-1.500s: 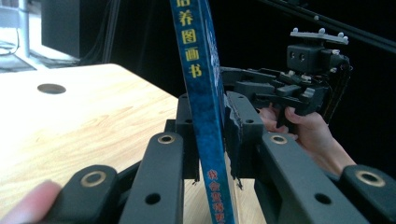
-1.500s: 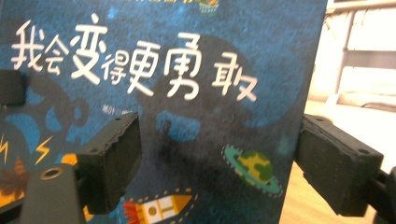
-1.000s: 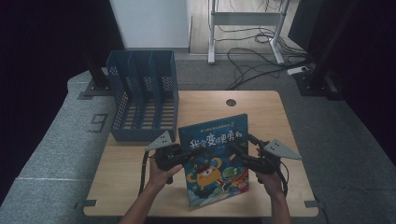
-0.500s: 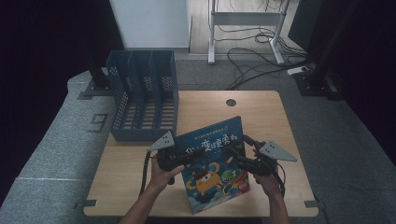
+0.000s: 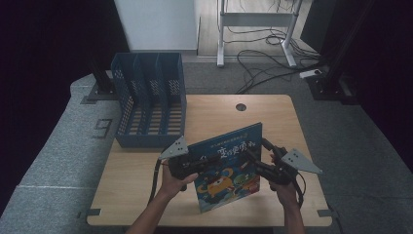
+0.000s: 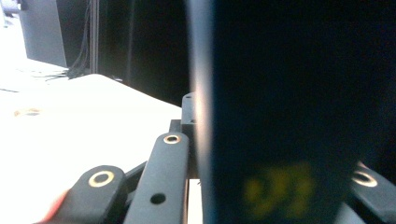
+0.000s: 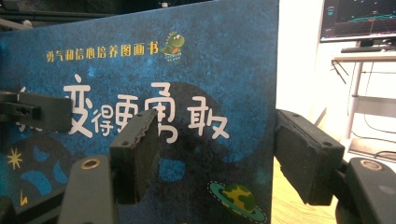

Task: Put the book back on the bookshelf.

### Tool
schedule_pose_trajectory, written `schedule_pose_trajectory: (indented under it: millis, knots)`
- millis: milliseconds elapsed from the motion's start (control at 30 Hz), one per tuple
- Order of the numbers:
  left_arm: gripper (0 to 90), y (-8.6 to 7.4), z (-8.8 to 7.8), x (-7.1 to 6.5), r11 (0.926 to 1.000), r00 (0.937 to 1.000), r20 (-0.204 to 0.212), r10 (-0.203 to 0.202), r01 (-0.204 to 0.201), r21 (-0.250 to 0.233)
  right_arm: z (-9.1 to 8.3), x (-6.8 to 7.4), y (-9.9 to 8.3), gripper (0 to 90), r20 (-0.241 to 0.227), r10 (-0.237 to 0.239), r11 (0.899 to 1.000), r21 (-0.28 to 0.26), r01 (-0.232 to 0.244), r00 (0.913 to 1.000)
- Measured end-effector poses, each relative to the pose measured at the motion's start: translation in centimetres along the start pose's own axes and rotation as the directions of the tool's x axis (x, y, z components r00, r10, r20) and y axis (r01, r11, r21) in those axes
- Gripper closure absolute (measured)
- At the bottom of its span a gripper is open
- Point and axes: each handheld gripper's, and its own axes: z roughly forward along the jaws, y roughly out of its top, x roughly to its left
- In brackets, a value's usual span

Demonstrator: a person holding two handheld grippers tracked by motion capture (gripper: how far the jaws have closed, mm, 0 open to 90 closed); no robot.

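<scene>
The wooden table (image 5: 146, 195) filled the middle of the high view, with grey carpeted floor around it. At its far left corner stood a blue file rack (image 5: 148, 105) of perforated plastic, its upright slots open toward the ceiling. Near the table's front edge, well apart from the rack, a blue picture book (image 5: 229, 170) was lifted off the wood and tilted, cover facing the person, between the two hands. In the right gripper view the cover (image 7: 154, 116) showed white and yellow characters, a small green dinosaur and a ringed planet.

The left gripper (image 5: 207, 163) came in from the book's left edge; its jaws had just been closing and were clamped together on that edge. In the left gripper view the dark book (image 6: 280, 116) stood edge-on between the jaws, and a jaw arm (image 6: 163, 182) lay close against it.

The right gripper (image 5: 255, 156) was at the book's right edge. In its own view (image 7: 215, 163) the jaws had just been closing; the pads stood apart, one in front of the cover and one beyond the edge, neither pressing on the book.
</scene>
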Motion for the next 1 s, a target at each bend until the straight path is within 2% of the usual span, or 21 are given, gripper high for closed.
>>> schedule_pose_trajectory:
  millis: [167,533,633,767,867,1000]
  knots:
    - [78.0,-0.1,-0.1,-0.2,1.0000,0.9999,-0.015,-0.002,0.002,0.005,0.3,0.1,-0.2,32.1,0.004,-0.003,1.000,0.009,0.003,1.0000]
    - [78.8,-0.4,0.0,-0.7,0.9998,0.9994,-0.033,0.000,0.000,-0.021,0.2,0.2,-0.2,31.3,-0.001,-0.006,1.000,0.006,0.006,1.0000]
    - [80.7,-0.5,0.0,-0.7,0.9993,0.9998,-0.014,-0.017,0.017,-0.035,0.1,0.1,-0.2,32.0,-0.007,-0.006,1.000,0.005,0.006,1.0000]
    - [81.6,-0.6,-0.1,-0.8,0.9987,0.9994,-0.017,-0.029,0.029,-0.043,0.2,-0.1,-0.4,32.0,-0.014,-0.003,1.000,0.014,0.003,0.9999]
    - [81.8,-0.6,0.0,-1.0,0.9984,0.9994,-0.015,-0.031,0.031,-0.047,0.3,-0.4,-0.6,31.3,-0.004,0.012,1.000,0.021,-0.012,0.9999]
    - [81.9,-0.6,0.0,-1.1,0.9983,0.9992,-0.018,-0.036,0.035,-0.047,0.2,-1.0,-0.8,30.7,-0.017,0.056,0.998,0.025,-0.056,0.9983]
